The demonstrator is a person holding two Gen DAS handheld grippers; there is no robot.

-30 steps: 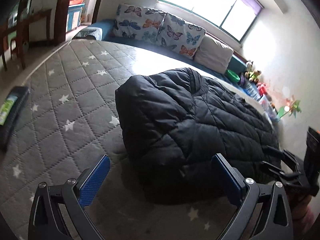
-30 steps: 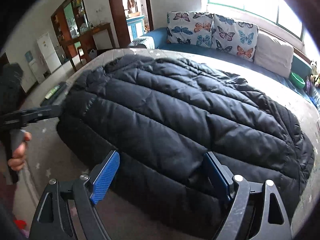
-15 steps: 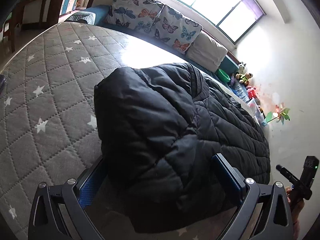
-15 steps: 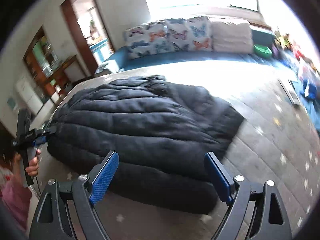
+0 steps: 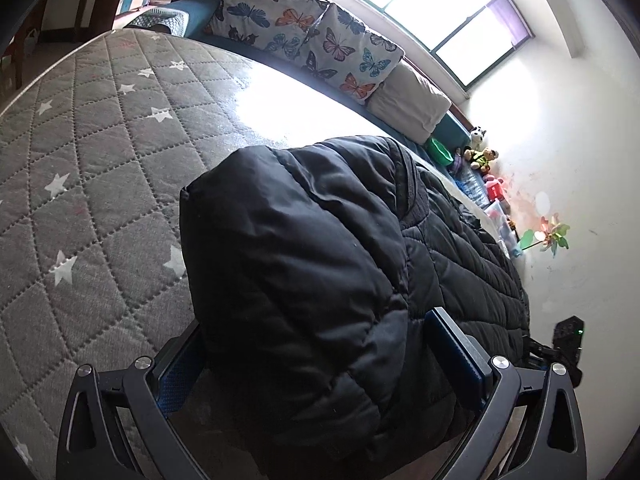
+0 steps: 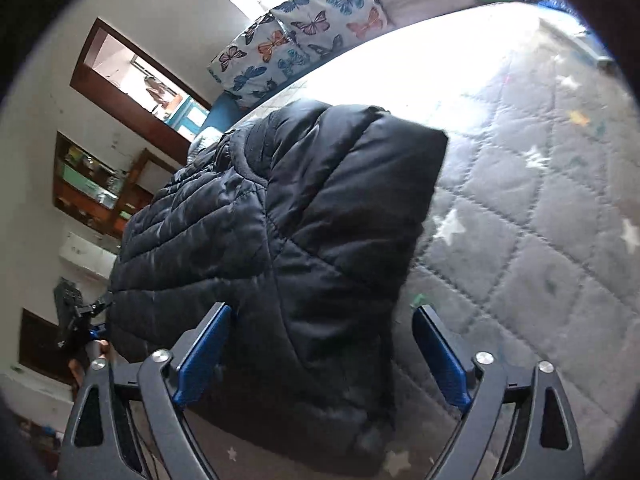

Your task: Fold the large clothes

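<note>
A black quilted puffer jacket (image 5: 320, 264) lies folded on the grey star-patterned mattress (image 5: 92, 168). My left gripper (image 5: 320, 360) is open, its blue-padded jaws wide on either side of the jacket's left end. In the right wrist view the jacket (image 6: 304, 240) fills the middle. My right gripper (image 6: 320, 356) is open, its jaws straddling the jacket's right end. Each gripper shows small at the edge of the other's view: the right one (image 5: 560, 352) and the left one (image 6: 80, 312).
Butterfly-print pillows (image 5: 304, 32) and a beige pillow (image 5: 412, 104) lie along the far edge under the window. Toys and a green bowl (image 5: 440, 152) sit by the right wall. A doorway and shelves (image 6: 132, 88) stand on the left side of the room.
Both grippers have moved in close to opposite ends of the jacket, so that each end now lies between open jaws. The right gripper swung round from the jacket's long side to its right end.
</note>
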